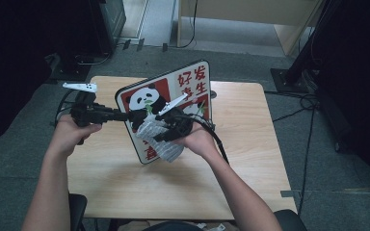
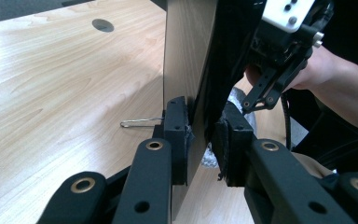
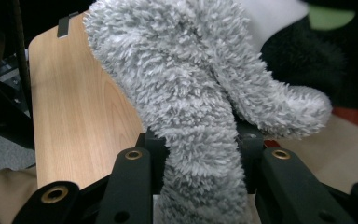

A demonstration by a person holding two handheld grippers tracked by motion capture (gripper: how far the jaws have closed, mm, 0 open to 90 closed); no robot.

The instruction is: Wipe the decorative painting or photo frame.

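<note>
A sign board (image 1: 173, 89) with a panda picture and red characters stands tilted on edge over the wooden table (image 1: 250, 144). My left gripper (image 1: 135, 115) is shut on the board's left edge. In the left gripper view its pads (image 2: 176, 126) press both faces of the thin board (image 2: 189, 51). My right gripper (image 1: 158, 130) is shut on a fluffy grey cloth (image 1: 161, 144), which lies against the board's printed face. The right gripper view has the cloth (image 3: 191, 93) bunched between the jaws of the right gripper (image 3: 200, 140), with the panda print (image 3: 307, 56) behind it.
A round cable hole (image 2: 102, 24) sits in the tabletop, and a thin metal wire (image 2: 140, 122) lies by the board's foot. Black stands (image 1: 294, 67) and cables (image 1: 298, 113) cover the floor to the right. A wooden cabinet (image 1: 250, 14) stands behind the table.
</note>
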